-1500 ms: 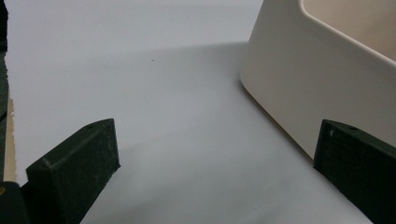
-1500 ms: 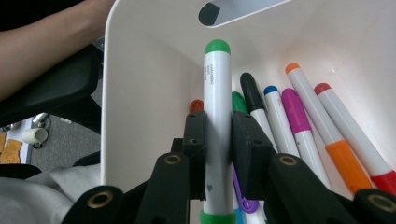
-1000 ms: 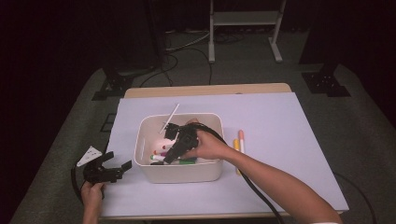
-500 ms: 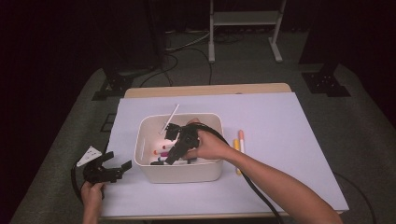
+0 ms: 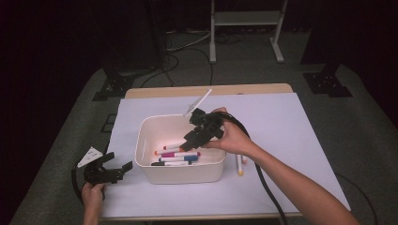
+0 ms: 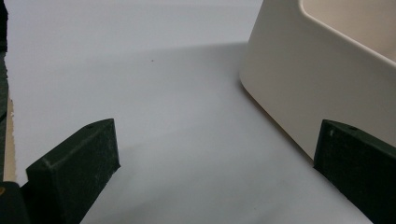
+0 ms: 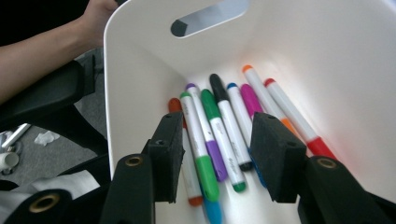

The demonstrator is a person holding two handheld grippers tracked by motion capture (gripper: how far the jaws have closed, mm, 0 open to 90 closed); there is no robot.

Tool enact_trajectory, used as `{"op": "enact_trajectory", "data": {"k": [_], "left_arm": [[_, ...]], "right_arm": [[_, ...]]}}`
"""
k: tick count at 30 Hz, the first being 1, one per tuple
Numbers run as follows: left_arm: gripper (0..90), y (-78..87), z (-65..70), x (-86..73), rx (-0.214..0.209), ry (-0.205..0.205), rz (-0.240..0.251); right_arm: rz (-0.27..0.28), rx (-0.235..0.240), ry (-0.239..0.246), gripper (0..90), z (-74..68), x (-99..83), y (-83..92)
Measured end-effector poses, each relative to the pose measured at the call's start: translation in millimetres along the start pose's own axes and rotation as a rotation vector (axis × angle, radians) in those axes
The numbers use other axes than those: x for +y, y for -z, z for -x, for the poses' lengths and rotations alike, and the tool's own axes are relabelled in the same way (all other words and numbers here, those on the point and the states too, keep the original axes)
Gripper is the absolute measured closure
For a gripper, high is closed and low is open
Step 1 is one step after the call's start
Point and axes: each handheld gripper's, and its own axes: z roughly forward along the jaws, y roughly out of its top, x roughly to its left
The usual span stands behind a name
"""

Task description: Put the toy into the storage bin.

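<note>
Though hidden behind the bin wall [image 5: 178,171] from above, markers [image 7: 212,140] beneath released right gripper [image 7: 219,154] fingers.

I note a wooden table [image 5: 206,90] at the centre of the high view, its bare top showing as a strip along the far edge. A large white paper sheet [image 5: 291,126] covers nearly all of it. Directly on the sheet, left of centre, stands a cream bin [image 5: 180,169]; I see its outer wall at the upper right of the left gripper view. Just right of the bin, two markers [image 5: 240,165] lie on the sheet, close together. The table stands on grey carpet [image 5: 366,140].
</note>
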Motion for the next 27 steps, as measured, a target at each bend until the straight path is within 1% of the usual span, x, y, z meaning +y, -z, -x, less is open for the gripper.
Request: {"op": "enact_trajectory", "data": {"k": [3, 5, 7, 9, 11, 13, 15, 19, 20, 25, 27], "left_arm": [[0.0, 0.0, 0.1, 0.0, 0.0, 0.001, 0.0], [0.0, -0.1, 0.2, 0.0, 0.0, 0.0, 0.0], [0.0, -0.1, 0.3, 0.0, 0.001, 0.0, 0.0], [0.0, -0.2, 0.4, -0.1, 0.002, 0.0, 0.0], [0.0, -0.3, 0.5, 0.0, 0.003, 0.0, -0.001], [0.0, -0.2, 0.6, -0.1, 0.003, -0.001, 0.0], [0.0, -0.1, 0.7, -0.1, 0.003, -0.002, 0.0], [0.0, -0.3, 0.7, -0.1, 0.004, -0.002, -0.001], [0.0, -0.3, 0.7, -0.1, 0.005, -0.002, -0.001], [0.0, -0.2, 0.7, -0.1, 0.004, -0.002, -0.001], [0.0, -0.5, 0.6, -0.2, 0.003, -0.002, 0.001]], "right_arm": [[0.027, -0.02, -0.028, 51.1, 4.5, -9.3, 15.6], [0.037, -0.041, -0.037, 50.8, 7.3, -15.5, 24.6], [0.052, -0.047, -0.053, 50.6, 9.6, -21.2, 32.2], [0.068, -0.064, -0.059, 50.6, 11.9, -28.1, 40.6], [0.079, -0.08, -0.079, 50.5, 14.9, -35.7, 49.5], [0.088, -0.1, -0.097, 50.7, 17.1, -41.9, 55.6], [0.098, -0.11, -0.115, 50.7, 20.8, -49.3, 61.3], [0.111, -0.133, -0.135, 50.6, 26.5, -62.9, 71.8], [0.114, -0.131, -0.141, 50.2, 27.3, -65.0, 73.5], [0.123, -0.162, -0.171, 49.8, 34.7, -82.7, 84.4], [0.139, -0.162, -0.194, 49.6, 38.1, -90.8, 87.8]]}}
